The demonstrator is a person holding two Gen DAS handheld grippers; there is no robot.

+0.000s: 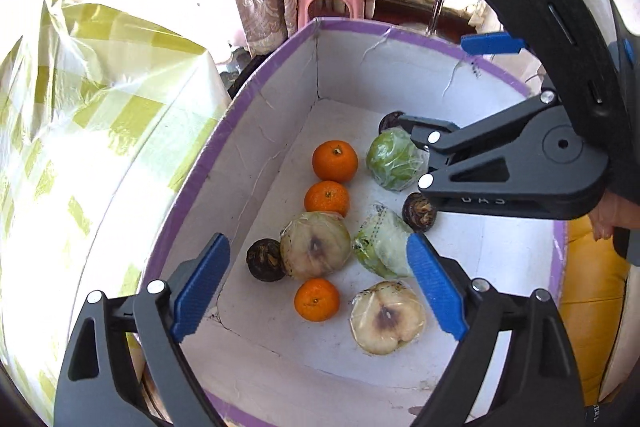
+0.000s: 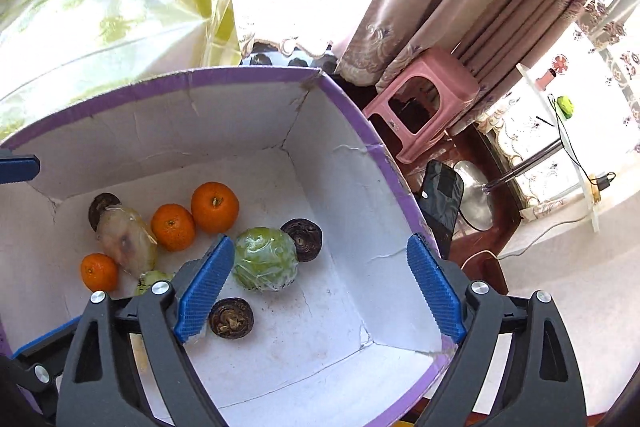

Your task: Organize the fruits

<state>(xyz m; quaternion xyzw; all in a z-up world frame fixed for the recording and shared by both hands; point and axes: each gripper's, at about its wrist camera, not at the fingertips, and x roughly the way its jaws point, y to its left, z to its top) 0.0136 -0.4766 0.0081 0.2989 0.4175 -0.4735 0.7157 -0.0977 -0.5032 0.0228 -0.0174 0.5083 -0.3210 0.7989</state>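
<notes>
Hovering over the white box (image 1: 400, 67), the left tool (image 1: 320, 279) and the right tool (image 2: 320, 279) both stood spread wide and pinched nothing. Three oranges (image 1: 334, 161), wrapped green fruits (image 2: 265, 259), wrapped pale halves (image 1: 387, 317) and dark round fruits (image 2: 231, 317) lay on the box floor

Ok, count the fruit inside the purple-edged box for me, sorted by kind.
Oranges: 3
Dark brown round fruits: 4, one partly hidden by a gripper
Green wrapped fruits: 2
Pale wrapped fruits: 2
Total: 11
</notes>
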